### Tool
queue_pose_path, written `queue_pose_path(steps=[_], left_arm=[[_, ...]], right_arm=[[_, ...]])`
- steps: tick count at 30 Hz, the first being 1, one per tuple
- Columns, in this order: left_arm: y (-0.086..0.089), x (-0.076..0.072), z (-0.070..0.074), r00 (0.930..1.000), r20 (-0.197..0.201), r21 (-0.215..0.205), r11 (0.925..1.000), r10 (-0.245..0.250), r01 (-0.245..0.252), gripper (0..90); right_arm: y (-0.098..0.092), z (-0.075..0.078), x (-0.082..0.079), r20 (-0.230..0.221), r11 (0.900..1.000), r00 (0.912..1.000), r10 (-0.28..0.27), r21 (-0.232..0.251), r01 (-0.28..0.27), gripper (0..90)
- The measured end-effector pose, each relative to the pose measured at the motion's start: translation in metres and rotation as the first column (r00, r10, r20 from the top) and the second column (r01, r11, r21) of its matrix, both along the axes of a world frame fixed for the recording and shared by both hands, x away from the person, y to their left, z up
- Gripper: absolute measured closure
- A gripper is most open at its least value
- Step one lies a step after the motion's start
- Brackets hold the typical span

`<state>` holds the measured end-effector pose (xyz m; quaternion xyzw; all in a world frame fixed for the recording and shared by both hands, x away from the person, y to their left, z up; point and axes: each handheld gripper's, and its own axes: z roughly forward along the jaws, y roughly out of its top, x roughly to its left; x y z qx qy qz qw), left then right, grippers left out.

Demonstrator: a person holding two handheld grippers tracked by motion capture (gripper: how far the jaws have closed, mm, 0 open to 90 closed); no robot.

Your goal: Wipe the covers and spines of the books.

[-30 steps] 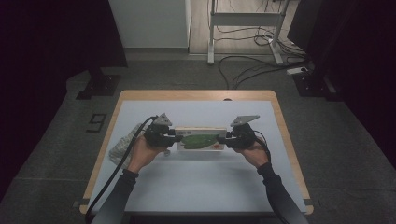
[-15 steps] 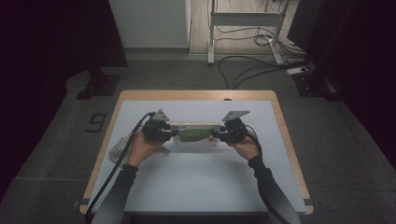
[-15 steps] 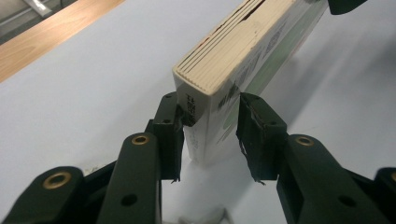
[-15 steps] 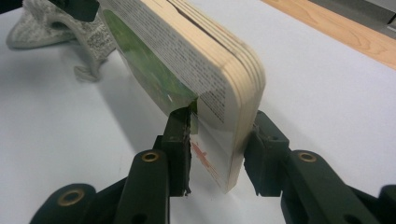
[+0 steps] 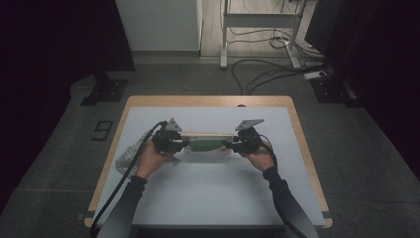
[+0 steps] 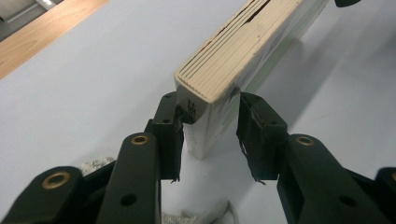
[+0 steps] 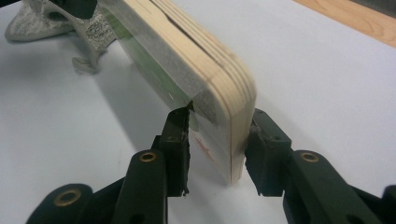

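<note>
A plywood board (image 5: 208,141) with a green printed face stands on its long edge on the white table mat (image 5: 208,198). My left gripper (image 5: 184,144) is shut on its left end. In the left gripper view the black pads (image 6: 170,126) clamp the layered end of the board (image 6: 233,60) on both sides. My right gripper (image 5: 229,145) is shut on the right end. In the right gripper view the rounded corner of the board (image 7: 201,70) sits between that gripper's (image 7: 217,140) pads, green face to the left.
A crumpled grey cloth (image 5: 130,154) lies on the mat by the left hand, also seen behind the board (image 7: 51,18). The wooden table rim (image 5: 208,100) frames the mat. Cables and stands cover the dark floor beyond.
Both hands, with the board between them, have shifted a little away from the person and slightly left. Both grips are unchanged.
</note>
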<state>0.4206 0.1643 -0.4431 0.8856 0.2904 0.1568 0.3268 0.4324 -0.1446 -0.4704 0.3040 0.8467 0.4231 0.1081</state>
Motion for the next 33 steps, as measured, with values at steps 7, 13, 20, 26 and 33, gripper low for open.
queue_pose_path(steps=[7, 13, 20, 26, 33], left_arm=[[-0.003, -0.008, 0.001, 1.0, 0.008, 0.037, 0.9993, -0.001, 0.0, 60.8], [-0.002, -0.014, 0.0, 0.9995, -0.029, 0.012, 0.9999, 0.009, -0.009, 58.2], [0.001, -0.019, -0.004, 0.9975, -0.071, -0.042, 0.9991, -0.002, -0.001, 51.6], [0.005, -0.022, -0.01, 0.9926, -0.119, -0.1, 0.995, -0.023, 0.011, 43.9], [0.005, -0.027, -0.018, 0.9889, -0.146, -0.128, 0.9917, -0.026, 0.007, 33.8]], right_arm=[[-0.001, 0.002, -0.004, -0.021, 1.0, 0.9998, -0.002, 0.011, 0.002, 58.3], [-0.002, 0.002, -0.01, -0.03, 1.0, 0.9996, -0.002, 0.007, 0.002, 53.2], [-0.004, 0.0, -0.017, -0.058, 1.0, 0.9983, -0.009, 0.006, 0.01, 45.0], [-0.005, -0.003, -0.023, -0.072, 1.0, 0.9974, -0.007, 0.0, 0.007, 39.5], [-0.005, -0.009, -0.031, -0.083, 1.0, 0.9965, 0.0, -0.002, 0.0, 36.3]])
